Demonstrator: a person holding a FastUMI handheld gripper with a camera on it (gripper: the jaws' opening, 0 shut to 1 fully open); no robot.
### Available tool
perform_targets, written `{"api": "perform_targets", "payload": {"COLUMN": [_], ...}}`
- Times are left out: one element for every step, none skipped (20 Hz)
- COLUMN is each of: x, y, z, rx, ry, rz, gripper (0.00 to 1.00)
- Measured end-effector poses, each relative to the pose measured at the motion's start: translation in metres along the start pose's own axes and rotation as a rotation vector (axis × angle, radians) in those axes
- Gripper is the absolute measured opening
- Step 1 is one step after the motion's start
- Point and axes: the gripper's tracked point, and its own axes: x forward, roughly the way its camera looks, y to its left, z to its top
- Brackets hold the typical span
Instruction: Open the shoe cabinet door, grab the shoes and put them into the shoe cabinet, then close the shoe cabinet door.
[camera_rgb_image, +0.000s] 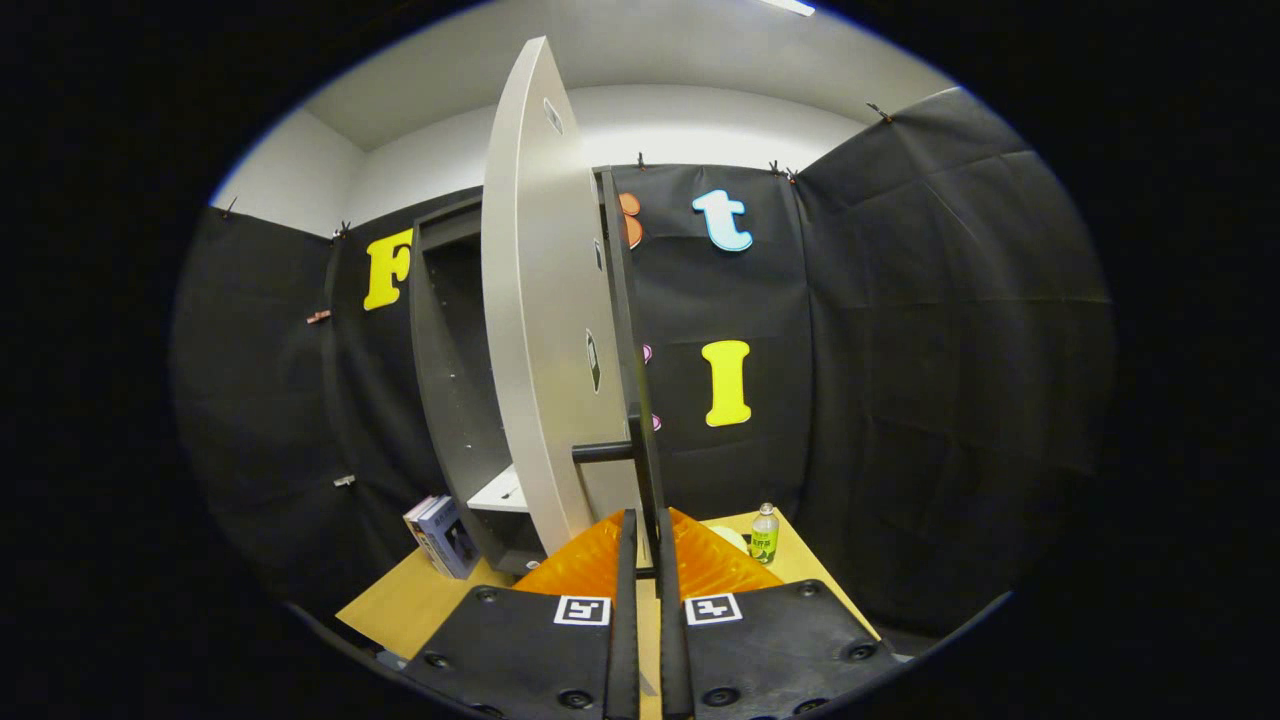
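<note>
The shoe cabinet (450, 350) is dark grey and stands on the wooden table (420, 600), its inside open to view with a pale shelf (500, 495) low down. Its door (540, 320) is swung out toward me and I see it nearly edge-on, pale inner face to the left. A dark bar handle (640, 450) runs down the door's edge. My gripper (645, 520) is shut on the lower end of that handle, which sits between both fingers.
A few books (440, 535) lean against the cabinet's left side. A small green-labelled bottle (764, 533) stands on the table to the right of the door. Black cloth walls close in the booth on all sides.
</note>
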Motion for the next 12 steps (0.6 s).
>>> {"api": "perform_targets", "payload": {"x": [0.000, 0.000, 0.000, -0.003, -0.006, -0.007, -0.009, -0.005, -0.017, -0.020, -0.023, -0.024], "y": [-0.002, -0.003, -0.001, 0.000, 0.002, 0.002, 0.004, 0.007, 0.013, 0.019, 0.027, 0.031], "z": [0.002, 0.002, 0.002, 0.002, 0.000, 0.000, -0.004, -0.009, -0.014, -0.019, -0.026, -0.034], "rx": [-0.014, -0.025, -0.032, -0.041, -0.052, -0.060, -0.062, -0.062, -0.057, -0.048, -0.045, -0.041], "ry": [-0.013, -0.021, -0.025, -0.025, -0.026, -0.027, -0.018, 0.003, 0.027, 0.047, 0.070, 0.102], "rz": [-0.012, -0.014, -0.003, 0.003, 0.008, 0.013, 0.018, 0.028, 0.041, 0.062, 0.085, 0.099], "gripper": [0.15, 0.15, 0.18, 0.24, 0.31, 0.37, 0.57, 0.77, 0.98, 0.98, 0.98, 0.98]}}
